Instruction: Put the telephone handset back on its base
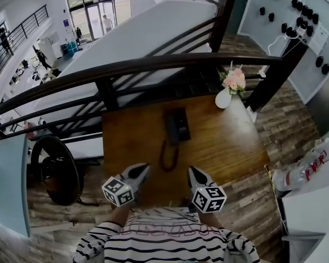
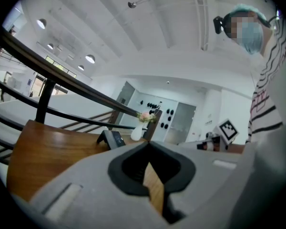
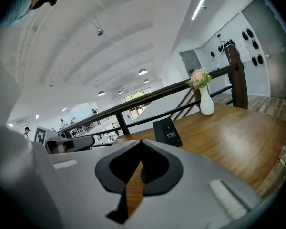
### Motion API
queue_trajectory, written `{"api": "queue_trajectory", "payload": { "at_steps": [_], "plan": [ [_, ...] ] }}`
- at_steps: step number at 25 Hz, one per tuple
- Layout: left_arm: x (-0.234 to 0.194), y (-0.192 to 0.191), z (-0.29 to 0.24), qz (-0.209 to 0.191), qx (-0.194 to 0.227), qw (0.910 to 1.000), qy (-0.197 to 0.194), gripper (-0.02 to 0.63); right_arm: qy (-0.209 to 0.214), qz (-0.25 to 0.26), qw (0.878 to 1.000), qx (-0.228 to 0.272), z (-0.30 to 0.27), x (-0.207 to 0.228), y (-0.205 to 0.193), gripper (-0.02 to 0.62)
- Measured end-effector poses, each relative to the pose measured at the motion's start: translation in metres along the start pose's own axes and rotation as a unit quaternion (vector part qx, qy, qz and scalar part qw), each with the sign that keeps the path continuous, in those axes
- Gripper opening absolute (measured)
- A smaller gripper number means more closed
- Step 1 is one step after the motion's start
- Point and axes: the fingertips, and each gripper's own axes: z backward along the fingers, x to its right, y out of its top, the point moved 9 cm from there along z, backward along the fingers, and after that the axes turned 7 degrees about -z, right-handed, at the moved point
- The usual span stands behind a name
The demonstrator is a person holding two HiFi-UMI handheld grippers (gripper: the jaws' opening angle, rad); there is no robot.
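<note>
The telephone (image 1: 177, 126) sits mid-table (image 1: 230, 141), straight ahead of and beyond both grippers, its long axis running near to far. A dark bar along its left side looks like the handset (image 1: 170, 129), though whether it is seated on the base (image 1: 182, 123) cannot be told. The coiled cord (image 1: 168, 159) loops toward the near edge between the two tools. The left gripper (image 1: 144, 170) and right gripper (image 1: 193, 172) both have their jaws together on nothing and are about equally close, with the handset side favouring the left.
</note>
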Motion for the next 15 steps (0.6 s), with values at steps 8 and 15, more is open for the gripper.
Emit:
{"api": "queue_trajectory", "payload": {
  "at_steps": [8,15],
  "plan": [
    [0.008,-0.003,0.012,-0.001,0.005,1.0,-0.005,0.003,-0.013,0.006,1.0,0.004,0.007,-0.004,-0.012,0.0],
    [0.012,0.0,0.021,0.006,0.01,0.9999,0.001,0.003,-0.012,0.004,1.0,0.002,0.013,-0.008,-0.015,0.0]
  ]
}}
